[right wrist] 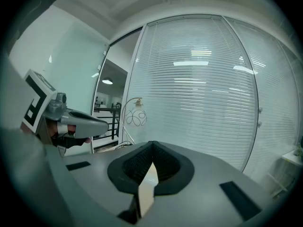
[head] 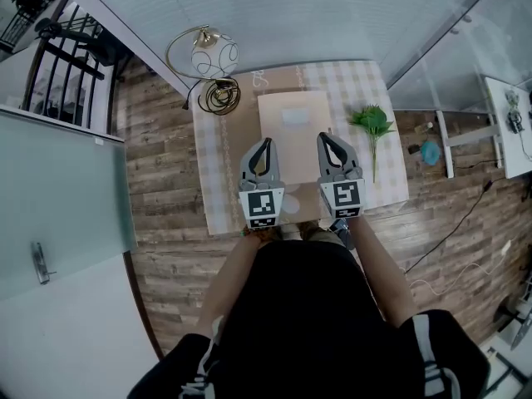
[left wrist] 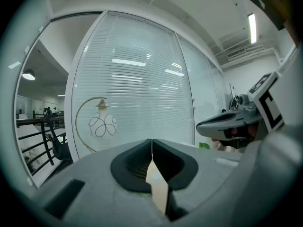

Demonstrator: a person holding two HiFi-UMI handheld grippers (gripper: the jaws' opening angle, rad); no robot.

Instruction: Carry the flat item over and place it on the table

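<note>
The flat item [head: 293, 119] is a tan cardboard sheet with a pale label, held level over the checked table [head: 384, 177]. My left gripper [head: 263, 145] is shut on its near left edge. My right gripper [head: 327, 140] is shut on its near right edge. In the left gripper view the jaws [left wrist: 152, 142] meet on a thin tan edge of the sheet [left wrist: 156, 183], and the right gripper [left wrist: 232, 121] shows at the side. The right gripper view shows the same: the jaws [right wrist: 152, 144] are closed on the sheet's edge [right wrist: 147, 188], with the left gripper [right wrist: 78, 122] beside them.
A gold wire lamp [head: 212, 61] with a white globe stands at the table's far left corner. A green plant sprig [head: 371, 125] lies on the table's right side. A blinds-covered glass wall [head: 274, 11] runs behind the table. A white desk [head: 509, 123] stands at the far right.
</note>
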